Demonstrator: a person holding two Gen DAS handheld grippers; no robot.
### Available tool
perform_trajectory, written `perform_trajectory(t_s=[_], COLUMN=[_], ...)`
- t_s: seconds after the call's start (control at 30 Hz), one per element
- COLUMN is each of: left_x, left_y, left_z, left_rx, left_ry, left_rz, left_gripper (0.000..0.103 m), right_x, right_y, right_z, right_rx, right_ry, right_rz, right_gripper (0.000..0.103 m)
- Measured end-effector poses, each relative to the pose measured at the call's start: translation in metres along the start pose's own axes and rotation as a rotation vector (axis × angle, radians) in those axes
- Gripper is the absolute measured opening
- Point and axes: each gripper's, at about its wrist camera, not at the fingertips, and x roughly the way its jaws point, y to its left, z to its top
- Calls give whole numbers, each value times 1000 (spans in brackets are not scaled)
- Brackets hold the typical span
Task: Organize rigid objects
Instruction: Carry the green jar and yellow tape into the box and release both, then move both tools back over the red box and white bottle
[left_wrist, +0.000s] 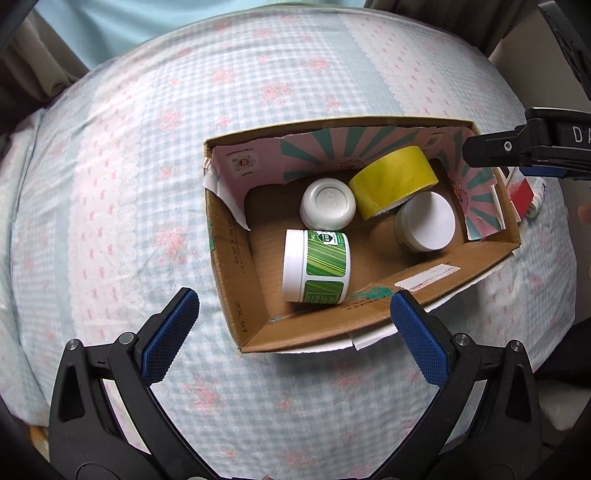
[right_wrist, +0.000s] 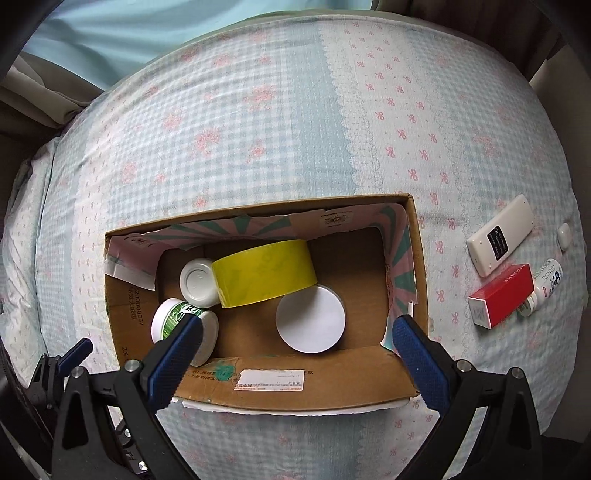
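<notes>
Box (right_wrist: 295, 384) collects jars and tape (right_wrist: 264, 273); right gripper (right_wrist: 295, 339) and left gripper (left_wrist: 293, 314) hover above it, spread, holding nothing.

Both wrist views look steeply down, close above bed; share cardboard box (left_wrist: 354, 325) (right_wrist: 295, 391) interior.

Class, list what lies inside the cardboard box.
Inside the cardboard box: yellow tape roll, green-labelled jar, white-lidded jar, small white container. Anything beneath the tape is hidden.
</notes>
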Motion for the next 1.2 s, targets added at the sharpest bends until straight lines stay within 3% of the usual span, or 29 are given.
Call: perform_trajectory(t_s=[0.37, 0.77, 1.07, 1.2], left_x=[-72, -125, -146, -135], left_y=[-14, -90, -178, -222], left_z=[-29, -23, 11, 33], left_rx=[-41, -1, 189, 277], left_ry=[-85, -169, -210, -158], left_rz=[-15, -59, -109, -168], left_gripper=[103, 103, 103, 103], right_x=[-68, -156, -187, -190], right_y=[-11, -118, -214, -252], right_z=[-35, -103, -132, -134], right_rx=[12, 201, 396, 482], right_ry=[-96, -195, -261, -269], right_rz=[-11, -79, -60, -43], right_gripper=[102, 102, 102, 102])
